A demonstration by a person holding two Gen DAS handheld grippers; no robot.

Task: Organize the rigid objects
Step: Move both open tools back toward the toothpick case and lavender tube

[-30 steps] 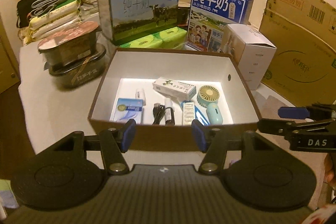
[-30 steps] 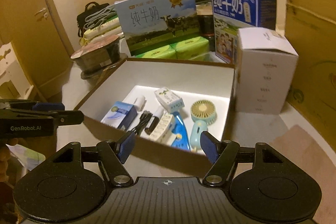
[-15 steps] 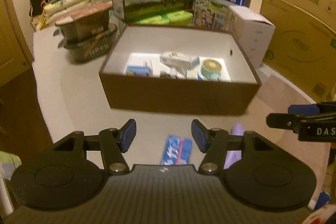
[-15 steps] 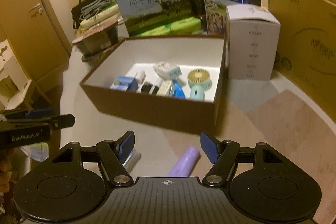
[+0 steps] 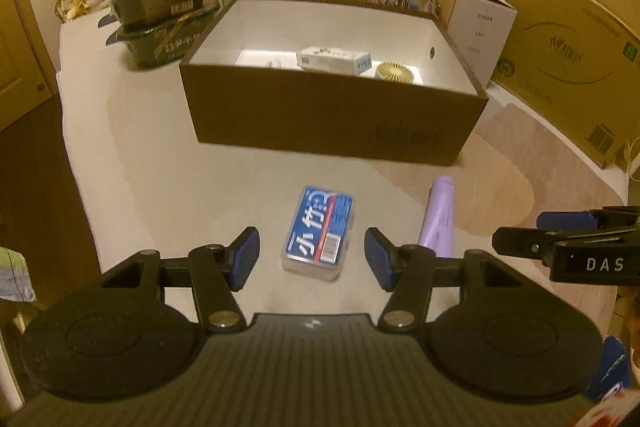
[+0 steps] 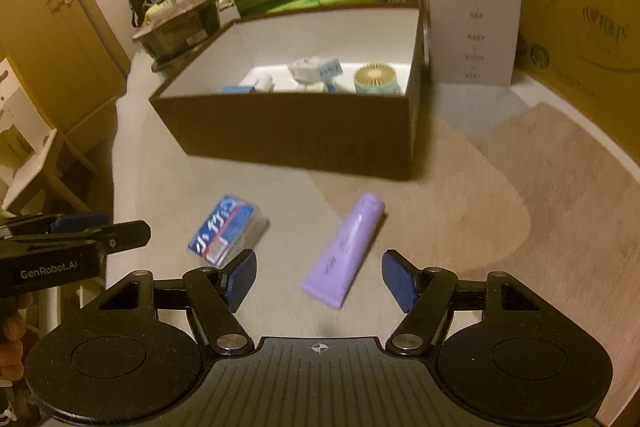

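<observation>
Left wrist view has the left tool (image 5: 311,259) spread and empty, a blue card case (image 5: 319,233) lying flat on the worktop (image 5: 160,155) between its pads. The right tool (image 6: 319,281) is likewise spread over a purple tube (image 6: 346,251). The brown box (image 5: 332,115) sits at twelve o'clock. Closing too high risks pads skating off the slick case, nudging it toward the tube.

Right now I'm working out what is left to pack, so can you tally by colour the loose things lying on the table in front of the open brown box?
Blue: 1, the flat blue-labelled clear plastic case
Purple: 1, the soft lilac plastic tube
Total: 2, both outside the brown cardboard box, neither held.
</observation>
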